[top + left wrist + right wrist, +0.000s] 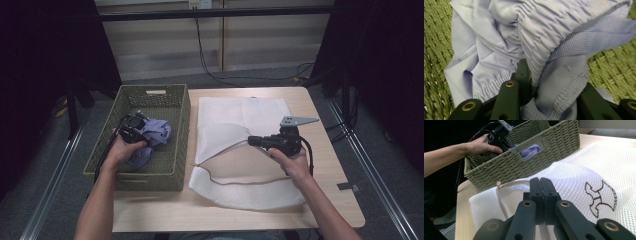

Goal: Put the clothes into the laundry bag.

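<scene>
Left tool [134, 129] grips garment [156, 133] in basket [176, 130].

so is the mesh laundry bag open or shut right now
Open. The right gripper pinches the upper layer of the white mesh bag and holds it up, so the mouth gapes toward the basket in the high view.

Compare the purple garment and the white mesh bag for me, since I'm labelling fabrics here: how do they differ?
The purple garment is bunched inside the basket; the white mesh bag lies spread on the table. The garment is solid cloth with gathered elastic; the bag is see-through netting. Both are soft and pinched by a gripper.
</scene>
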`<action>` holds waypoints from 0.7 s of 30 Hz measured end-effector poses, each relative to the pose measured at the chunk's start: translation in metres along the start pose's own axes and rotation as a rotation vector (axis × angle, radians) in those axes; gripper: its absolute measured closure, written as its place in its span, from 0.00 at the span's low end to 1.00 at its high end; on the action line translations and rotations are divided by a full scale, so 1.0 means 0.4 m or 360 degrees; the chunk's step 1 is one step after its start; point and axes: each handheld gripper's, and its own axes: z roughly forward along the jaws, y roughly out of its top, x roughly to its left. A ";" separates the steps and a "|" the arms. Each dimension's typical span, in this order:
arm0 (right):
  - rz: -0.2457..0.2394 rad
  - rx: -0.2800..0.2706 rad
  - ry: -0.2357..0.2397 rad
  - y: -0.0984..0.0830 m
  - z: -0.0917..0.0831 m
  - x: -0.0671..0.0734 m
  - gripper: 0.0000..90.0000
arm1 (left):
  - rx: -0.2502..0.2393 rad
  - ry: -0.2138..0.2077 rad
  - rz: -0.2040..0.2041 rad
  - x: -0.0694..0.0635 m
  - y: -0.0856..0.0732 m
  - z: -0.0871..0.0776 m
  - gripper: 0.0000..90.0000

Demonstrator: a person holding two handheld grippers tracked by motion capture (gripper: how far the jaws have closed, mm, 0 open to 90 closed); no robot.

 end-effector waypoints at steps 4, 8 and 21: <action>-0.0003 -0.0005 0.0000 0.001 -0.001 -0.002 0.99 | -0.0073 -0.0022 -0.0011 0.010 -0.004 -0.026 0.78; 0.0000 -0.0006 -0.0002 0.001 -0.001 0.000 0.99 | -0.0129 -0.0033 -0.0019 0.008 -0.009 -0.047 0.78; 0.0001 -0.0002 -0.0007 0.001 -0.001 0.000 0.99 | -0.0296 -0.0064 -0.0055 0.012 -0.030 -0.093 0.78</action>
